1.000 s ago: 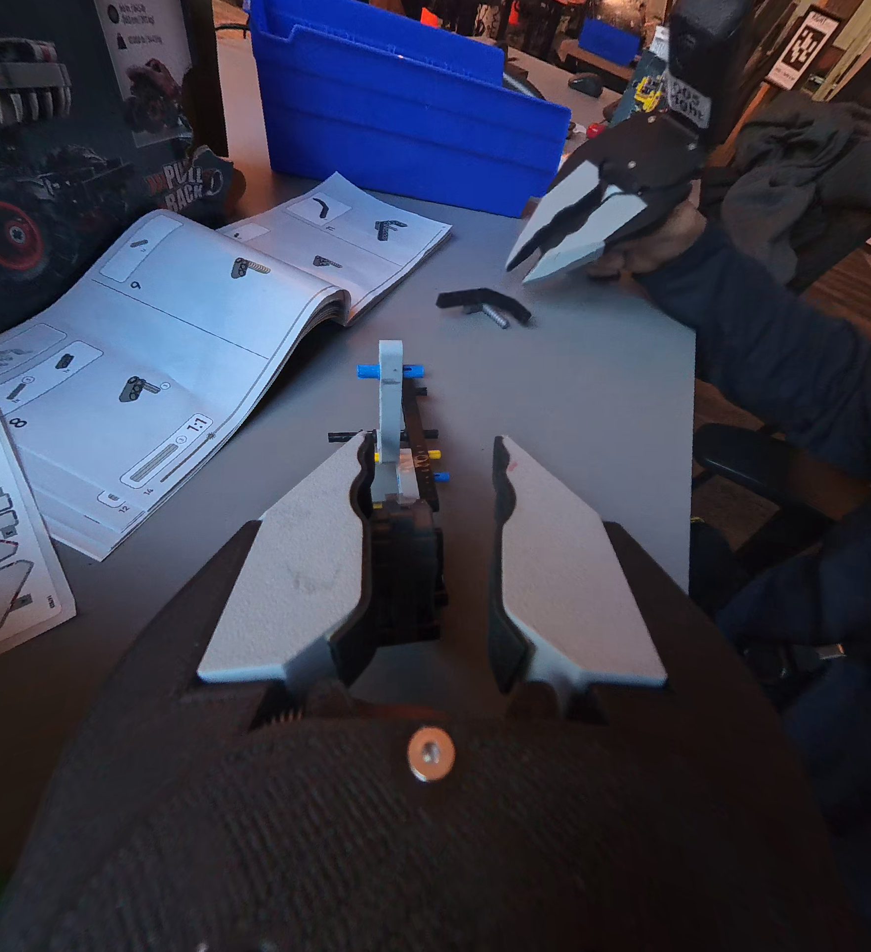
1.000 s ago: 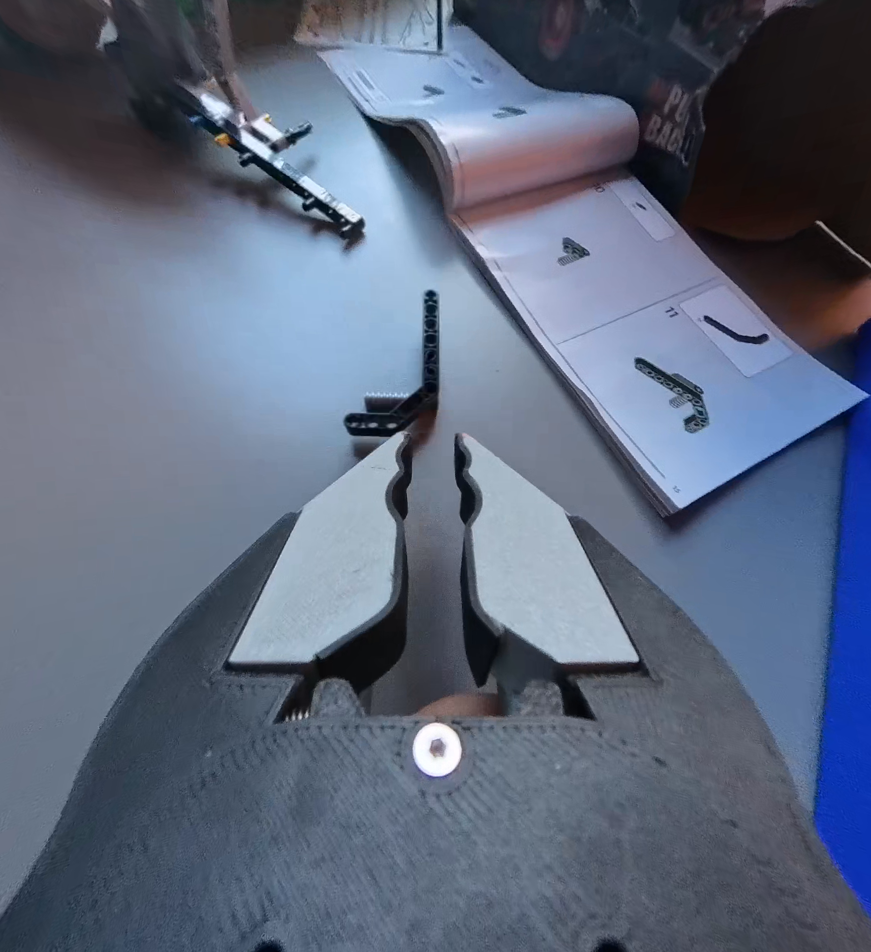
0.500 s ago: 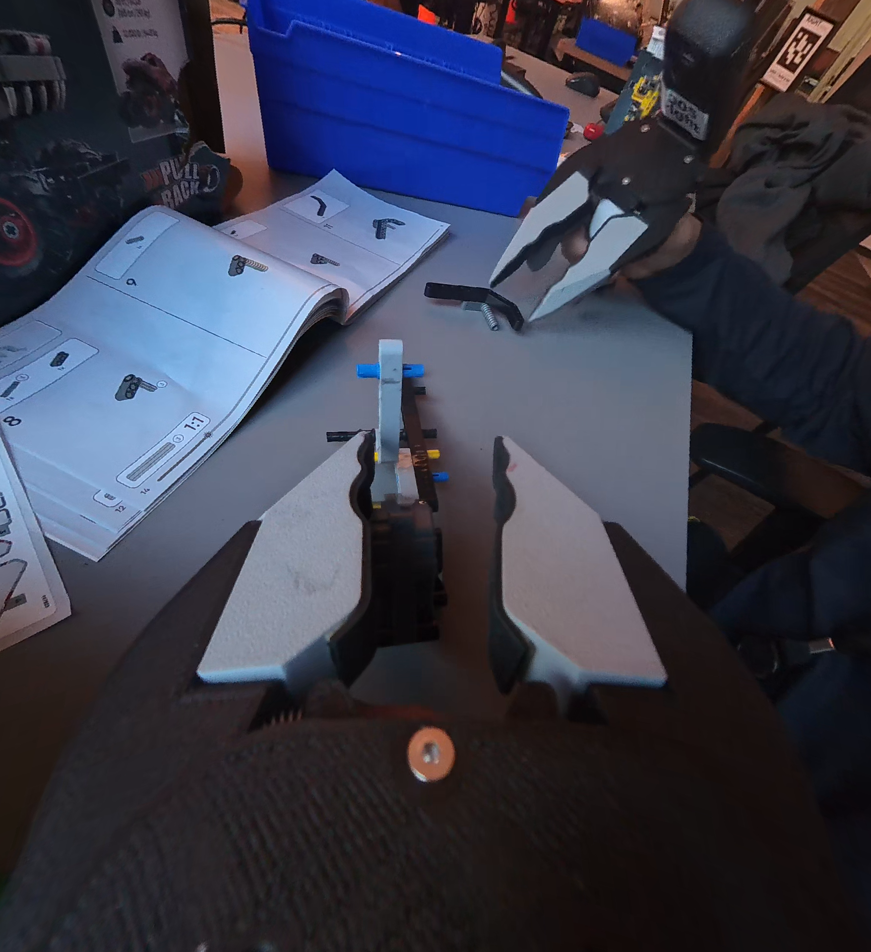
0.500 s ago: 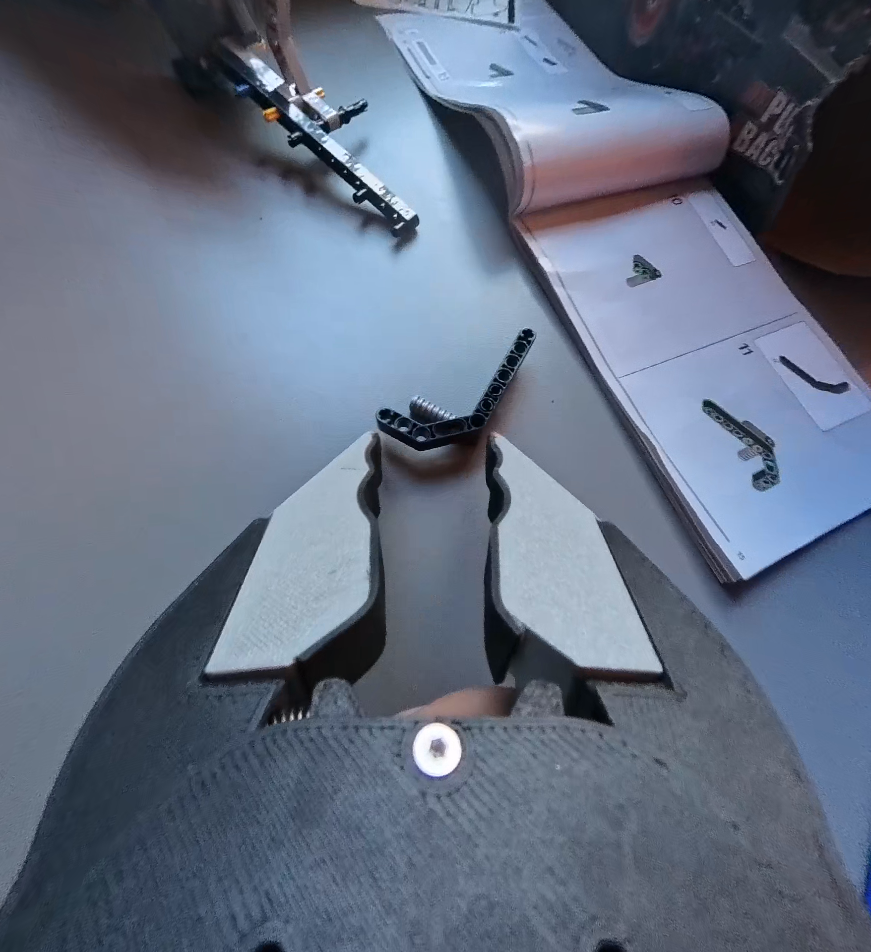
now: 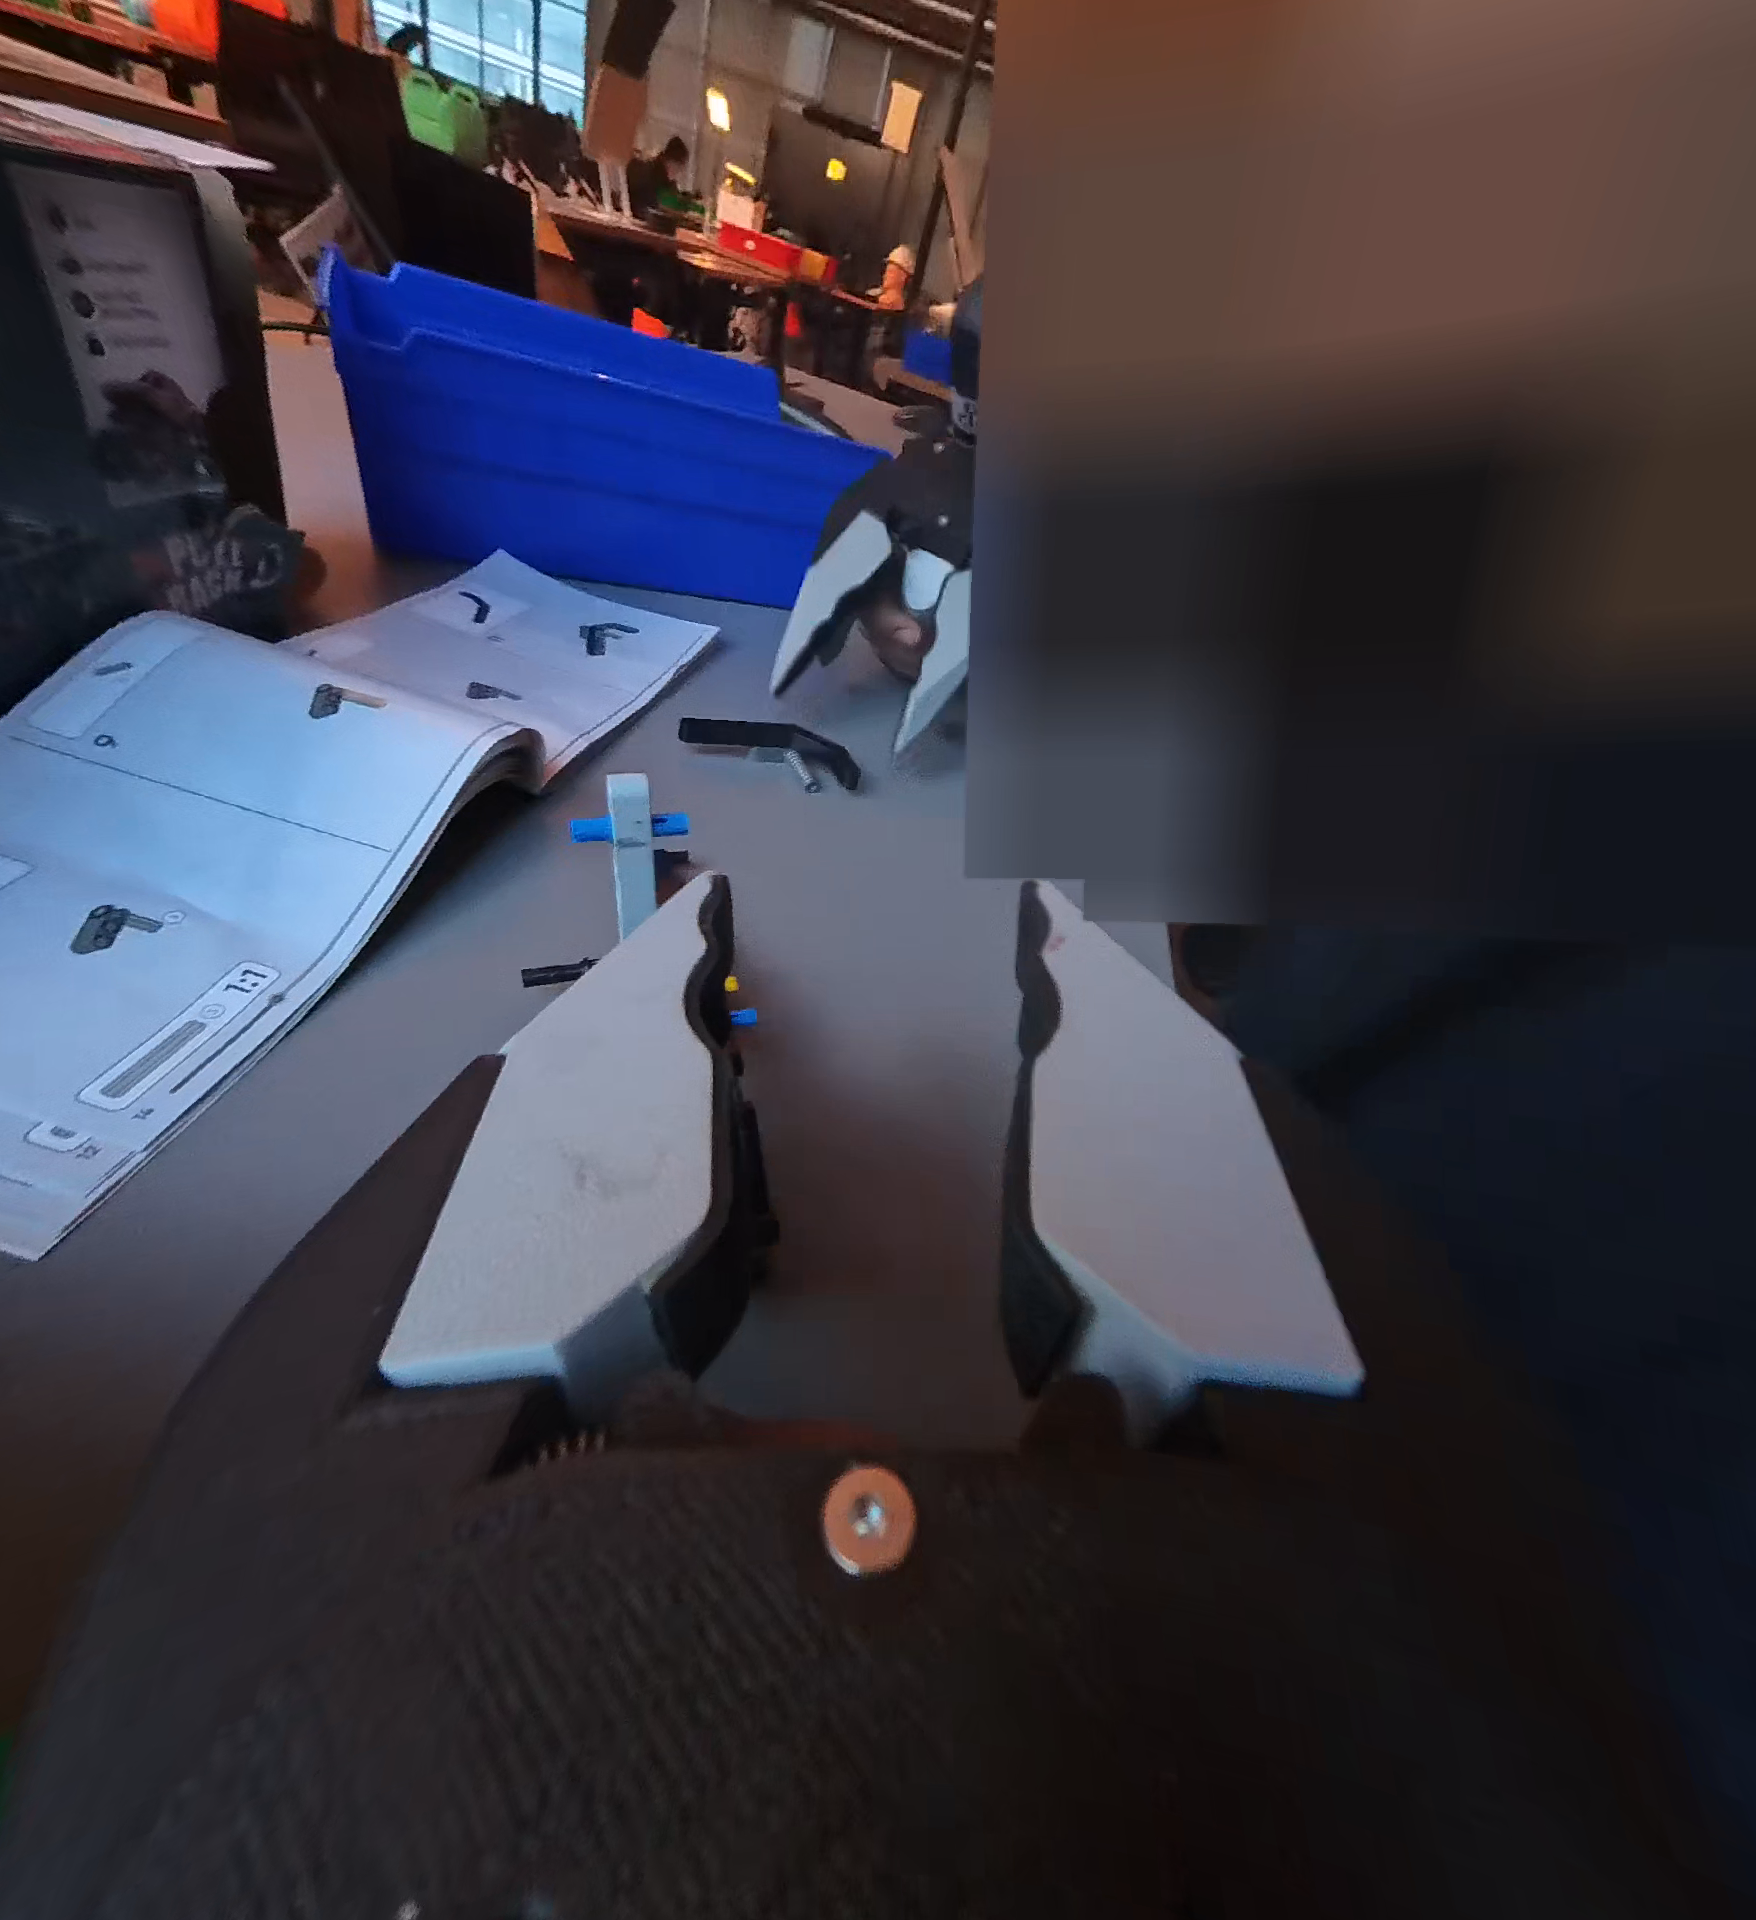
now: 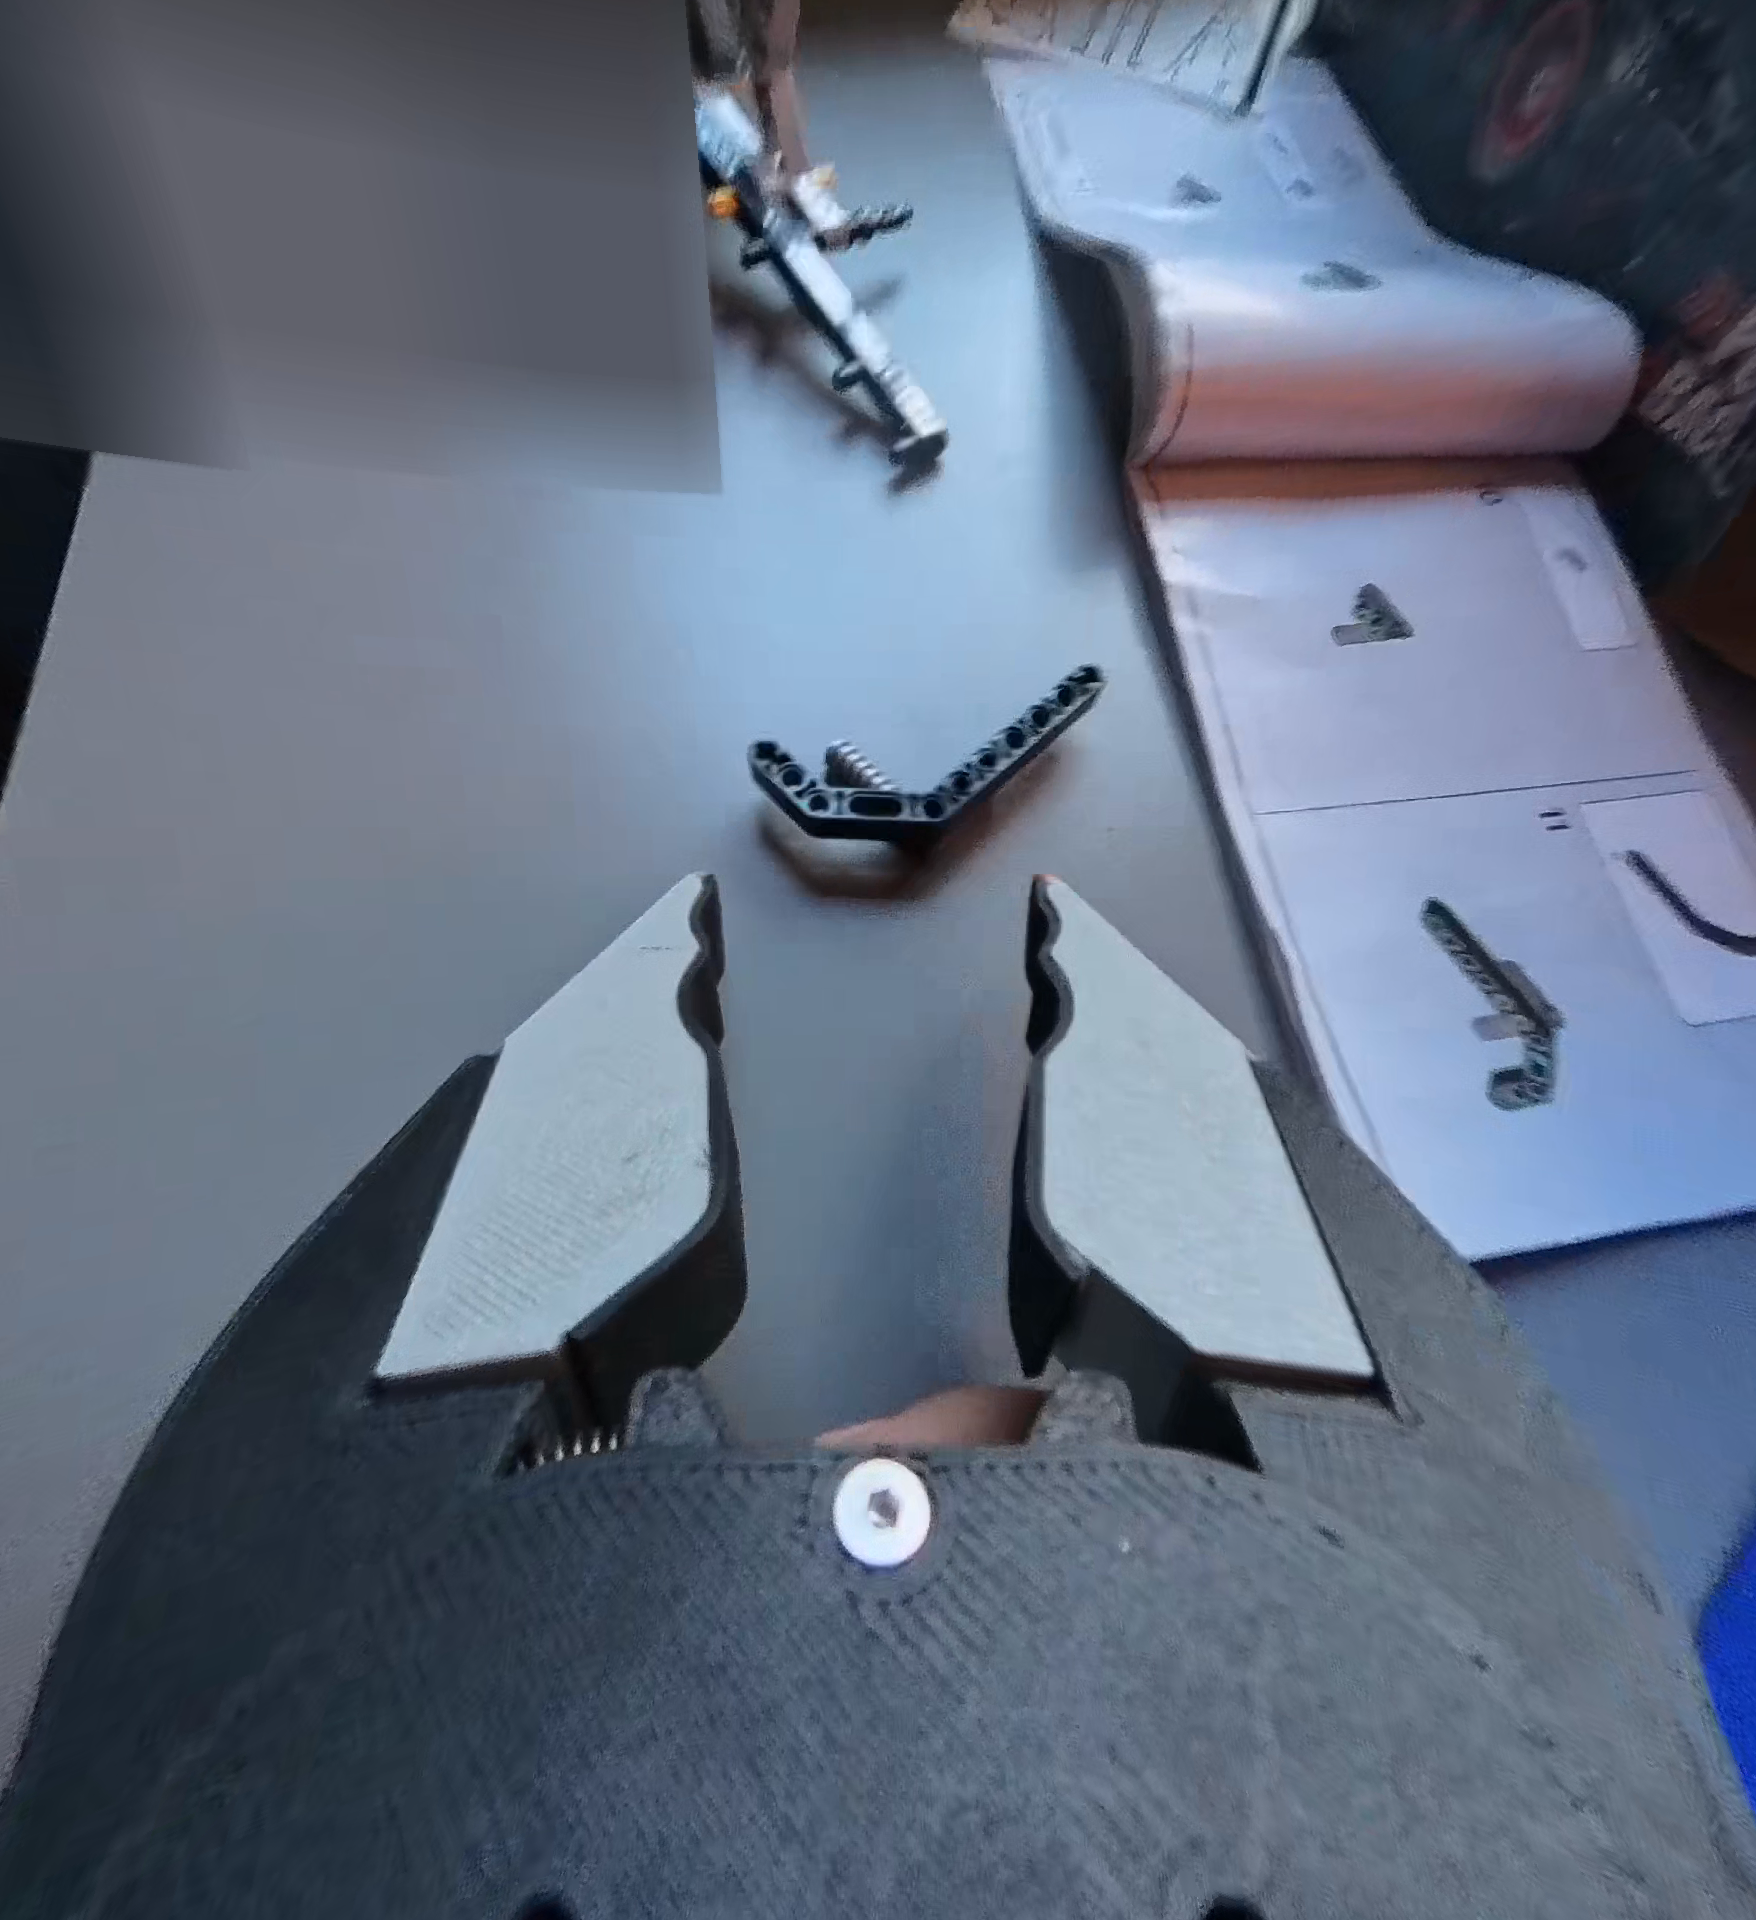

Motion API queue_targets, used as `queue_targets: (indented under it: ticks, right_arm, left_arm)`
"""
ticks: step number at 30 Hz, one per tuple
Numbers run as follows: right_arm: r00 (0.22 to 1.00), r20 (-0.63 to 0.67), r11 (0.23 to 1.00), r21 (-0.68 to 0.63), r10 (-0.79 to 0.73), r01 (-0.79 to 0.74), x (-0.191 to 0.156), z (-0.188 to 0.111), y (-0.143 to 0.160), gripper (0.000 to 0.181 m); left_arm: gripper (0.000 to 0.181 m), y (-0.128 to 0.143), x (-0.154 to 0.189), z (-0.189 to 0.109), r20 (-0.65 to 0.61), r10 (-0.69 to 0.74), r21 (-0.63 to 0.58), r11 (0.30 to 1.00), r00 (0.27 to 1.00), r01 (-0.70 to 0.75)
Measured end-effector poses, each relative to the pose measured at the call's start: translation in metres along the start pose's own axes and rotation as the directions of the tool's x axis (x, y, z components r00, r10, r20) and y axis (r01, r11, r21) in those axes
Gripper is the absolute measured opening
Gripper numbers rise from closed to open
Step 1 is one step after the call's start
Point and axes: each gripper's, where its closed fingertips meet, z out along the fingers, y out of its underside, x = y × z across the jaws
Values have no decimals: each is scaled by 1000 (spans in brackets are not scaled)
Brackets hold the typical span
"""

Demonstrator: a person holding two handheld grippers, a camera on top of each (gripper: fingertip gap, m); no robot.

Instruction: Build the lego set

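The lego assembly (image 5: 635, 862), a grey upright beam with blue pins on a black base, sits at the centre of the left wrist view, pressed against the inner side of the left gripper's (image 5: 872, 904) left finger. That gripper points forward low over the grey table (image 5: 853, 1091), its fingers spread wide and released; the right finger touches nothing.

In the right wrist view the right gripper (image 6: 874, 883) fills the lower half of the frame, angled down at the table, fingers parted and empty. Just beyond its tips, at centre, lies a bent black beam (image 6: 921, 764) with a small grey gear (image 6: 853, 767) touching it.

An open instruction booklet (image 5: 230, 831) covers the left of the left wrist view, a blue bin (image 5: 562, 436) behind it at upper centre, and a dark box (image 5: 74, 416) at upper left.
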Motion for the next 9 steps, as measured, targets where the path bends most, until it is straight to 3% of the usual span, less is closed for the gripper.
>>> queue_targets:
  ticks: [5, 7, 9]
  right_arm:
    - [990, -138, 981, 193, 30, -3, 20, -30, -15, 48]
    - [985, -171, 980, 197, 31, 3, 23, -30, -16, 48]
    - [980, -197, 980, 198, 44, -4, 28, -31, -16, 50]
  left_arm:
    - [50, -5, 11, -5, -126, -44, 35, 998, 991, 49]
    - [58, -6, 12, -6, -131, -35, 46, 998, 991, 42]
    - [55, -8, 14, -8, -146, -34, 60, 997, 989, 43]
